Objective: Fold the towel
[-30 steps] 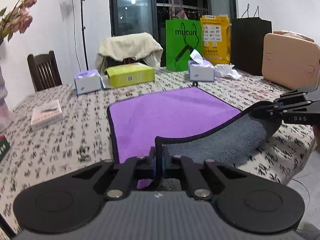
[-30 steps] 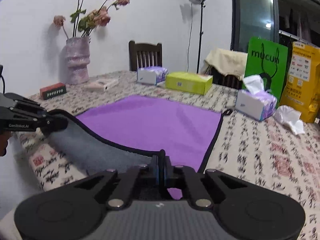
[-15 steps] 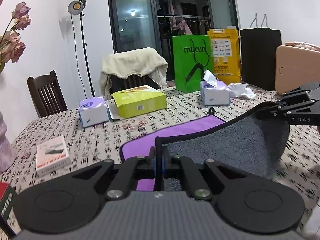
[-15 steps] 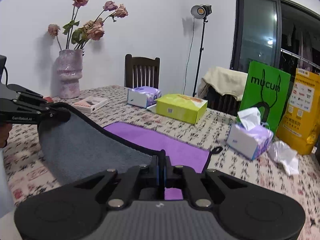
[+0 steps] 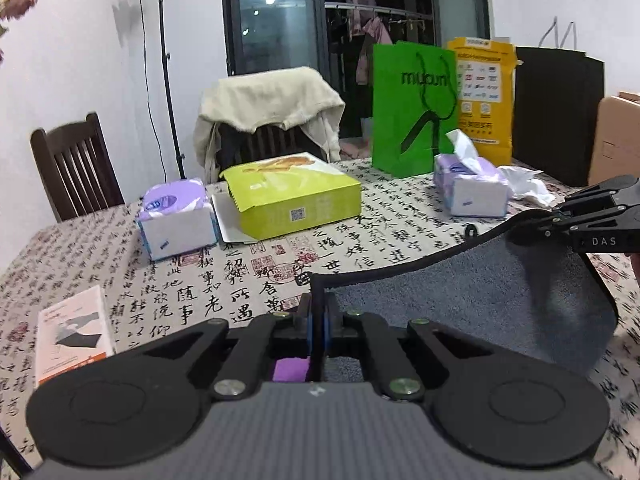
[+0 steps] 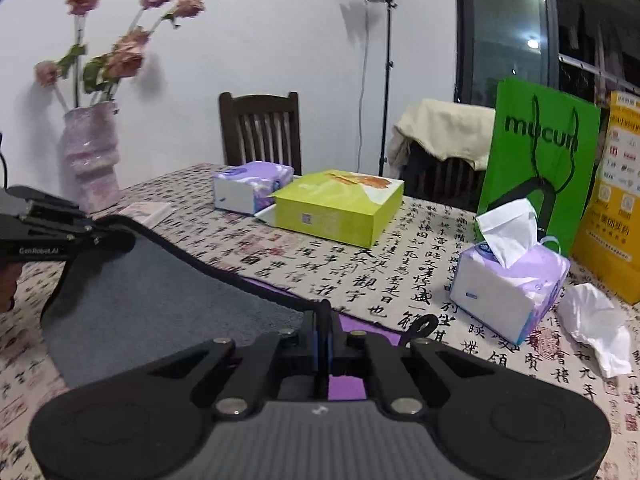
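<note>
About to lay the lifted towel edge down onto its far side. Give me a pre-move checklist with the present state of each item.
1. Left gripper shut on the towel corner: ok.
2. Right gripper shut on its corner: ok.
3. Lifted edge between the grippers taut: not ok, it sags.
4. Grey underside faces up, purple face beneath: ok.
5. Far edge with the hanging loop flat on the table: cannot tell, mostly hidden.
6. Open tissue box apart from the towel: ok.

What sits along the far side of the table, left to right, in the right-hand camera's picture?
Vase of flowers → closed purple tissue pack → lime-green box → open tissue pack → crumpled tissue.
</note>
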A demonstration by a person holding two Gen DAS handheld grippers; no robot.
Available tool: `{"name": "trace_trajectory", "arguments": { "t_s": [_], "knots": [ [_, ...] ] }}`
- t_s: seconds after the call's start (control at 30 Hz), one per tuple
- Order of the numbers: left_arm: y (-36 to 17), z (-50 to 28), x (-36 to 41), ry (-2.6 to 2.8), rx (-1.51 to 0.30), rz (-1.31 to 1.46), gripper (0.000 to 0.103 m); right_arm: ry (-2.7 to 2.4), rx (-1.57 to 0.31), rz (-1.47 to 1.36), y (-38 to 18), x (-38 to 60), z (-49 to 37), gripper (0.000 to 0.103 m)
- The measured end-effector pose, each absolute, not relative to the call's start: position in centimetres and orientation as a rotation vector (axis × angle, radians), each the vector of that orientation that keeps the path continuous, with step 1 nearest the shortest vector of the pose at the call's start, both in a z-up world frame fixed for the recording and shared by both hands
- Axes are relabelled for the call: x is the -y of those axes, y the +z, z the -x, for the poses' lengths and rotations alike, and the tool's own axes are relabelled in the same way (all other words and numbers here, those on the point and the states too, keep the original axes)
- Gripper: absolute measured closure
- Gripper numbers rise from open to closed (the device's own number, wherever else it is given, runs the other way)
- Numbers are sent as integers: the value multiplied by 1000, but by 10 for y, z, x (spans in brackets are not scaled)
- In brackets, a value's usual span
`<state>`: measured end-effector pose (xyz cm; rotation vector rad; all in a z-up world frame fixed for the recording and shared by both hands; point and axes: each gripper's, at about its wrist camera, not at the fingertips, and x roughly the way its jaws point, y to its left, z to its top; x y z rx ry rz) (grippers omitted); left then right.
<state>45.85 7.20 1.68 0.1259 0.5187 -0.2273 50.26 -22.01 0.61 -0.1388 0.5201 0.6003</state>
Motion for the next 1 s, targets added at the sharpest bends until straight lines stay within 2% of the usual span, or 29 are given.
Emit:
{"name": "trace_trajectory", "arguments": {
  "t_s": [0.57,0.77,0.83,1.0],
  "knots": [
    [-18,-535,-88,-253,-612,-115,97,570,-622,113,-33,204,-586,98],
    [-35,-542,-99,-245,-623,-78,92,534,-627,101,-46,210,-592,80],
    [-35,-541,-102,-237,-607,-67,90,515,-622,94,-47,212,-592,68],
    [-35,-538,-105,-240,-602,-55,83,508,-602,63,-44,219,-591,66]
  ]
}}
